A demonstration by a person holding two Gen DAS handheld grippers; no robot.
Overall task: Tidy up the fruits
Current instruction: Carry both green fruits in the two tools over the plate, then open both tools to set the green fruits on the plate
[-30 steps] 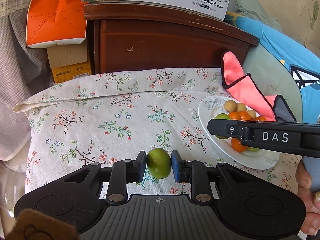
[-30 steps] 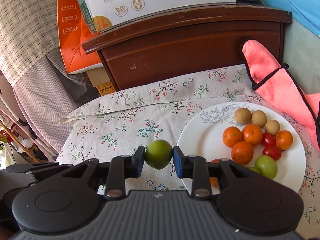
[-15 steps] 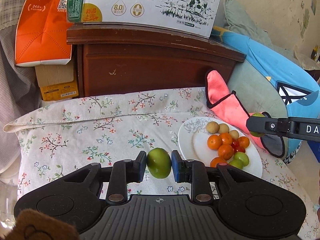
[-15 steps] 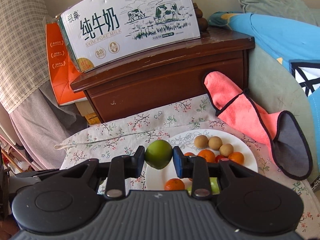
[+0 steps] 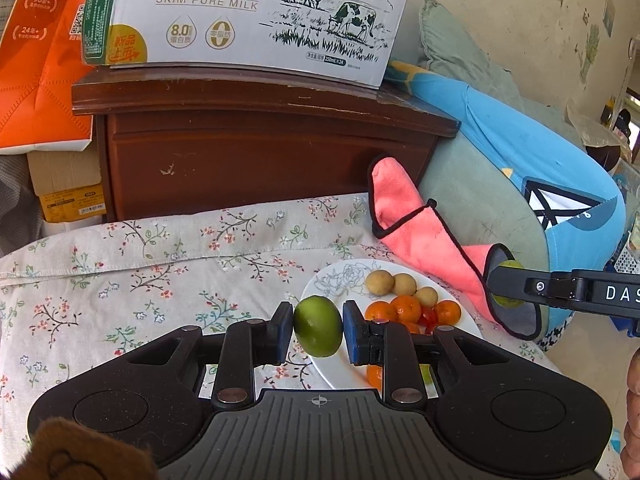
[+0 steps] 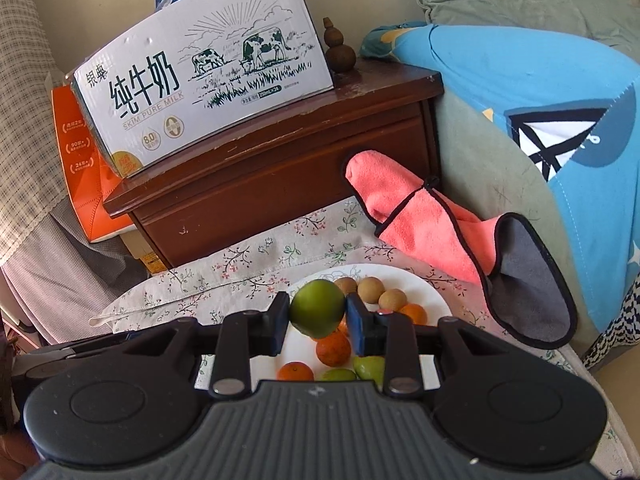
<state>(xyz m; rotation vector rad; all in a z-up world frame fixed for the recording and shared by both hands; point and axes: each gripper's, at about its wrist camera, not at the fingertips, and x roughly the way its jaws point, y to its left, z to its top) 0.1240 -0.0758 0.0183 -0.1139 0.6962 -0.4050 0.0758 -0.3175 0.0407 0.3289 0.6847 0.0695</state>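
Roughly, per item:
Left tongs (image 5: 318, 332): clamped on a green fruit (image 5: 319, 325), blue pads touching both its sides; fruit was held in the air over the near-left rim of the plate.
Right tongs (image 6: 318, 316): clamped on a second green fruit (image 6: 317, 307), pads tight on both sides; held off the plate, over its near part.
Right tongs, from left view: seen side-on at the right edge (image 5: 505, 288), black arm lettered "DAS", green fruit partly showing at its tip, in front of the pink cloth.
Plate (image 5: 338, 280): white, flower print on the rim, sat on the floral cloth toward the right.
Plate contents: three tan round fruits (image 5: 403, 284) at the far side, oranges (image 5: 406, 309) in the middle, red cherry tomatoes (image 5: 428, 316) among them, more green fruits (image 6: 370, 366) at the near side, partly hidden by the tongs.
Floral cloth (image 5: 160, 264): covered the surface under the plate.
Pink cloth (image 5: 416, 232): dark trim, grey lining, lay just right of the plate, up against the blue-green cushion (image 5: 500, 152).
Wooden cabinet (image 5: 256, 152): dark brown, behind the floral cloth.
Milk carton (image 5: 248, 16): white, cows drawn, "SKIM PURE MILK", on top of the cabinet.
Orange box (image 5: 36, 60): left of the cabinet.
Gourd ornament (image 6: 339, 50): small, brown, on the cabinet beside the carton.
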